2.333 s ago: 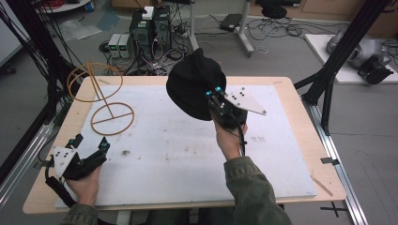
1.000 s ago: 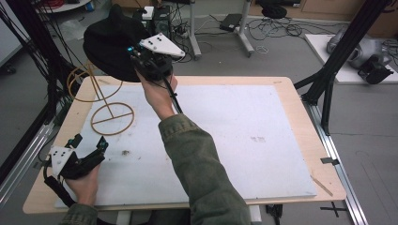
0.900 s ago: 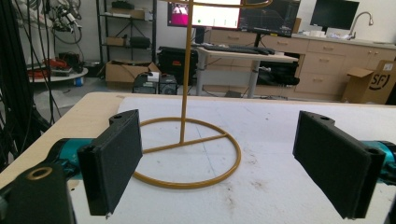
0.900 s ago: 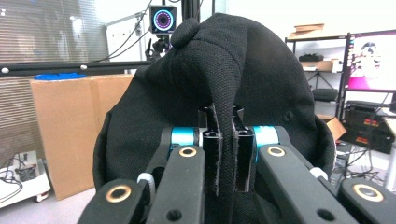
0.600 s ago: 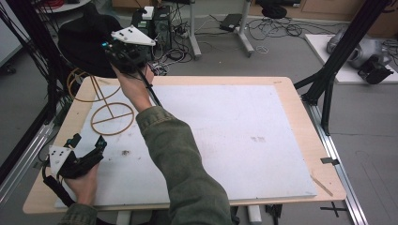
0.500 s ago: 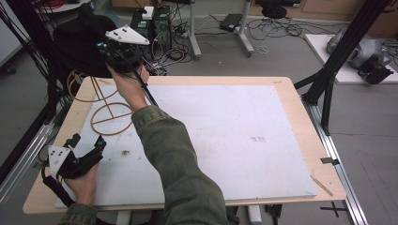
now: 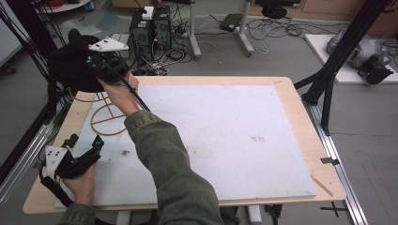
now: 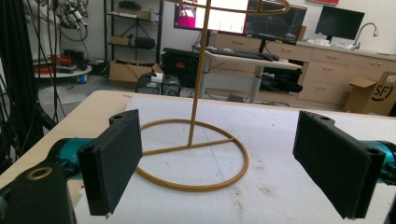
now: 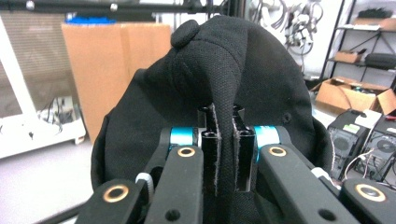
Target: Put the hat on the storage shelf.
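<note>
— Since the earlier frames the right gripper (image 7: pixel 96 63) has carried the black cap (image 7: pixel 70 70) from over the middle of the table (image 7: pixel 281 93) across to its far left corner; seen from above, the cap now hangs over the gold wire stand (image 7: pixel 105 117). The left gripper (image 7: pixel 84 150) has stayed resting near the front left edge.

— And its jaws?

— In the left gripper view the left gripper (image 8: pixel 219 163) stands wide open, nothing between the pads, looking straight at the stand (image 8: pixel 196 154), whose base ring lies flat on the white sheet.

— What about the grip on the cap?

— The right gripper view shows the right gripper (image 9: pixel 226 149) pinched narrow on a fold of the cap's (image 9: pixel 210 84) crown fabric, the top button just above.

— So how to set it down well?

— I'd centre the crown over the stand's upper ring, lower slowly, and let go only once the ring bears the cap. The light stand could tip; the free gripper might steady its base.
</note>
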